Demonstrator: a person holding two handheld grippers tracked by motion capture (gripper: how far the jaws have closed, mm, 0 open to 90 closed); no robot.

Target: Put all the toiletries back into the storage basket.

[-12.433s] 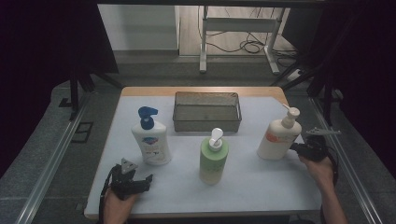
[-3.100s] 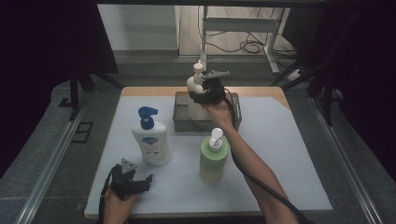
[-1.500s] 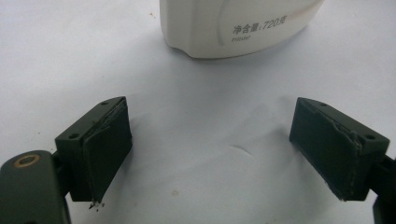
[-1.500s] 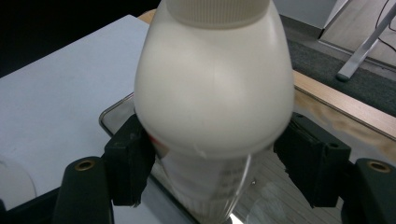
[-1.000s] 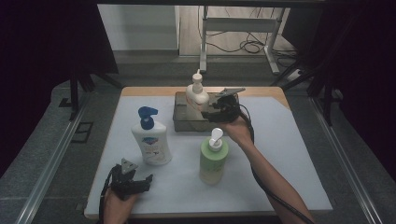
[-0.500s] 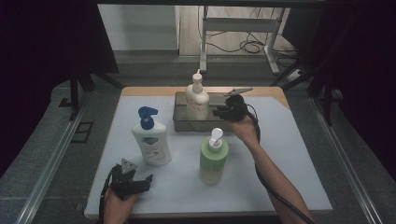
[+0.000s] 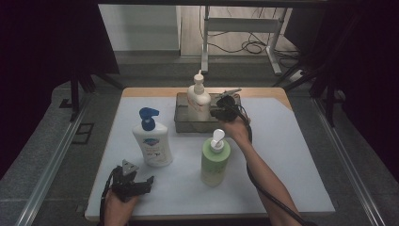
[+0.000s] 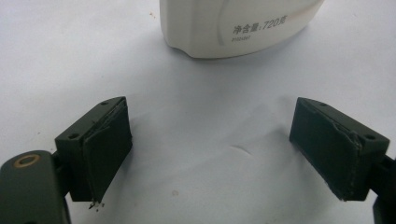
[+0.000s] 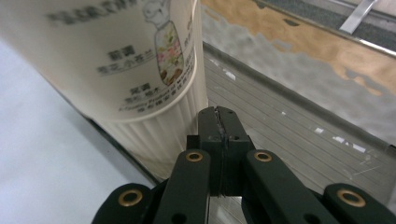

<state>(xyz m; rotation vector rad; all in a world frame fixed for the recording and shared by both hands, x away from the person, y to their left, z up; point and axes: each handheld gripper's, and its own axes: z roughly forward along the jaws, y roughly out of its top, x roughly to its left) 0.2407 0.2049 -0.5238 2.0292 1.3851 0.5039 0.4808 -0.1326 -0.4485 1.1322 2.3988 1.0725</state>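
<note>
A cream pump bottle (image 7: 198, 101) stands upright in the left part of the dark mesh basket (image 7: 183, 123). My right gripper (image 7: 217, 113) sits just right of it at the basket. Its jaws have just been closing and now meet with nothing between them. In the right gripper view the shut tips (image 9: 217, 116) hover beside the cream bottle's ribbed base (image 9: 154, 130), over the basket floor (image 9: 289, 135). My left gripper (image 7: 147, 181) rests open at the table's front left. Its pads (image 8: 105, 149) stand wide apart on the white surface, short of the white bottle's base (image 8: 224, 28).
A white bottle with a blue pump (image 7: 150, 141) stands left of centre, and a green bottle with a white pump (image 7: 215, 160) stands in the middle, close under my right forearm. Dark floor, rails and cables surround the white-topped table (image 7: 291, 155).
The right gripper has drawn back from the cream bottle, sunk a little, and its jaws have shut empty. The bottle stays standing in the basket. The left gripper has not moved.
</note>
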